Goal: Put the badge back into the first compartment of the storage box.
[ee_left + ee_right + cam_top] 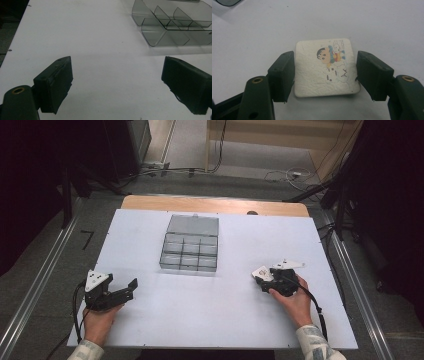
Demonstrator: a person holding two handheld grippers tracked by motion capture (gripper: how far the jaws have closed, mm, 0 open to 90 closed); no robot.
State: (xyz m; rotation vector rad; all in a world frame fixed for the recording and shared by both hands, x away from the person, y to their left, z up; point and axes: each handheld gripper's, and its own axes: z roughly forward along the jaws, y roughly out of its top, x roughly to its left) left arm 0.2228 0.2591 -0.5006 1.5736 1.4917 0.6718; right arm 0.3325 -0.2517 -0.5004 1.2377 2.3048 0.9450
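Note:
A white square leather-like pad point(312, 80) with a cartoon print lies on the white table, and my right gripper point(325, 62) is shut on it, one black jaw against each side edge. From above, that pad point(262, 272) shows at the tip of the right gripper point(266, 279), held by a hand at the table's right. At the front left, my left gripper point(129, 290) rests low over the table. Its jaws stand wide apart with nothing between them in the left gripper view point(117, 62).
A clear grey plastic compartment box point(192, 250) with its lid folded back sits at the middle of the white table point(225, 320). It lies ahead and right of the left gripper, seen as the box point(175, 25). Cables and dark stands surround the table.

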